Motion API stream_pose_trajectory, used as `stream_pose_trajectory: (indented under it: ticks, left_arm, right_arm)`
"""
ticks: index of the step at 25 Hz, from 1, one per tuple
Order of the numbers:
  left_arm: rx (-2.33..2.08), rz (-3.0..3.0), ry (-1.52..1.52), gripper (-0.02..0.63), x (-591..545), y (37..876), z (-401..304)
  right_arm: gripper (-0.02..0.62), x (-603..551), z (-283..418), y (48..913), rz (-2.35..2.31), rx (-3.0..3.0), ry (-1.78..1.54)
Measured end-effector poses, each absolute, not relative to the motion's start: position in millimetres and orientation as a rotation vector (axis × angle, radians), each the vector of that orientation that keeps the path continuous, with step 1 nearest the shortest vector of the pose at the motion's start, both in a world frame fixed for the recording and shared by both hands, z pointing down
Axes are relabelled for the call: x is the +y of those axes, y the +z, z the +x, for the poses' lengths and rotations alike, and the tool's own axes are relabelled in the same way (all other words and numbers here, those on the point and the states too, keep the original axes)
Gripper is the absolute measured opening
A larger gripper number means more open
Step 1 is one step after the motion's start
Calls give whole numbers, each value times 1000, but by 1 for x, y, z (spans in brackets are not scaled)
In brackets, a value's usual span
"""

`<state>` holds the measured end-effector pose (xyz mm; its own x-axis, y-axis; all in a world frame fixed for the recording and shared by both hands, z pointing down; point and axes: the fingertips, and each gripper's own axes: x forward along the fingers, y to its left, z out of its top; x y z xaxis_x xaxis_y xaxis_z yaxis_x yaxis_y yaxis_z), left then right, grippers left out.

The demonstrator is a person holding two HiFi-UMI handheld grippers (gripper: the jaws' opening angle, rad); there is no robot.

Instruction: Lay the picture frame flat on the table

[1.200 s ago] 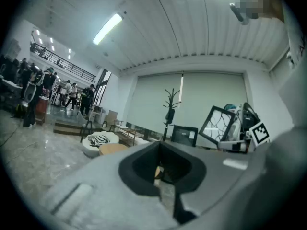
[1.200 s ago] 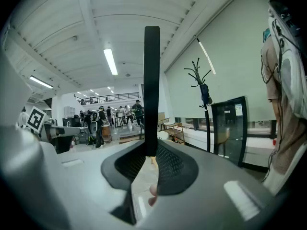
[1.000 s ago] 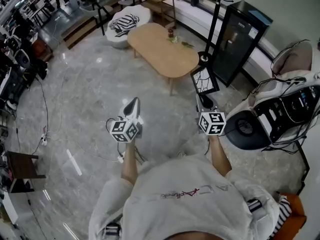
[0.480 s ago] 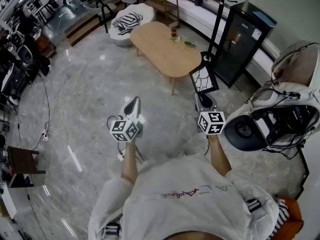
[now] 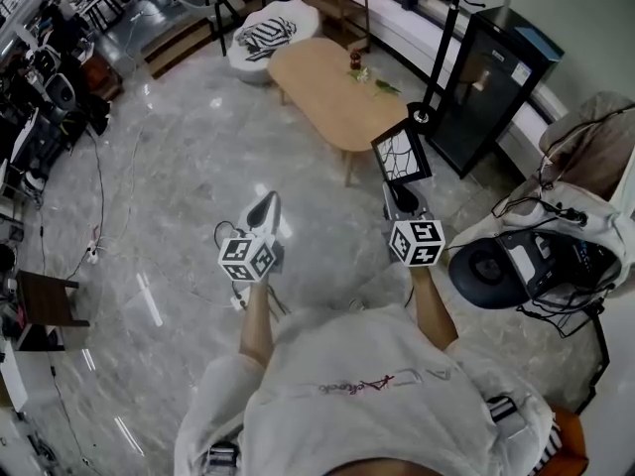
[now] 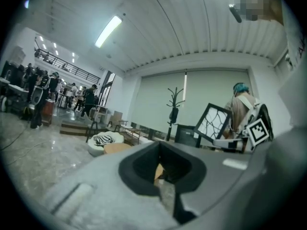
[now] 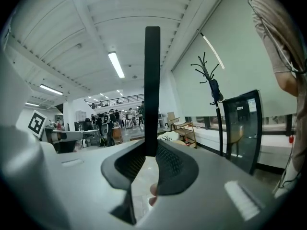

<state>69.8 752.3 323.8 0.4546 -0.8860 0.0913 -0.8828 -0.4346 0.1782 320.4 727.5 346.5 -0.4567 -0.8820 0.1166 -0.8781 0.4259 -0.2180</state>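
The right gripper has its 2 jaws clamped on the black picture frame, held upright above the floor near the oval wooden table. The left gripper is empty, jaws together.

The frame is black, its white picture crossed by thin black branching lines. The table is pale wood, on a grey marbled floor. Beyond the table is a white pouf with black zebra stripes; right of the table is a black cabinet. The left gripper and right gripper are grey, their cubes white with black squares.
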Motion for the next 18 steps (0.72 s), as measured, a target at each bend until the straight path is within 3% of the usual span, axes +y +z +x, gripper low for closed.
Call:
stream_pose_trajectory:
  ticks: [18]
  left_arm:
    - [-1557, 2425, -13, 0, 711, 355, 55]
  right_arm:
    - [69, 676, 304, 357, -1596, 2693, -393]
